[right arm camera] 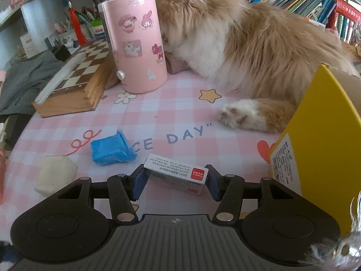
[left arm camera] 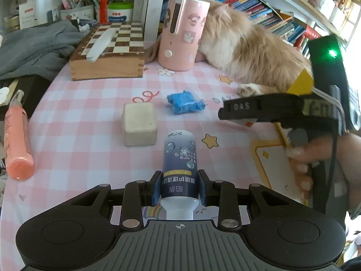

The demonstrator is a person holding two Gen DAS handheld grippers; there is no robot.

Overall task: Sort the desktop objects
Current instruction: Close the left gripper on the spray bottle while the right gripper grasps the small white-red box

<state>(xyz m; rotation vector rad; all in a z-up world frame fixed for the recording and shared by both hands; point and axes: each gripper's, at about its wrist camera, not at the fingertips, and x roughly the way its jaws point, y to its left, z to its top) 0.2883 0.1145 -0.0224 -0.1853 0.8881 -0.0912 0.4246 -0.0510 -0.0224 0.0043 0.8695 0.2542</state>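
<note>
Left wrist view: left gripper [left arm camera: 179, 187] jaws clamp a dark blue bottle [left arm camera: 179, 164] at lower centre; right gripper [right arm camera: 175, 180] jaws pinch a small white box [right arm camera: 176, 173].

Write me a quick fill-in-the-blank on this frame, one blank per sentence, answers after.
1. The left gripper is shut on a dark blue ____.
2. The small white box lies between the fingers of the ____ gripper.
3. The cat has its face against the tall ____ canister.
4. The white strip lies on the ____.

Answers: bottle; right; pink; chessboard
</note>
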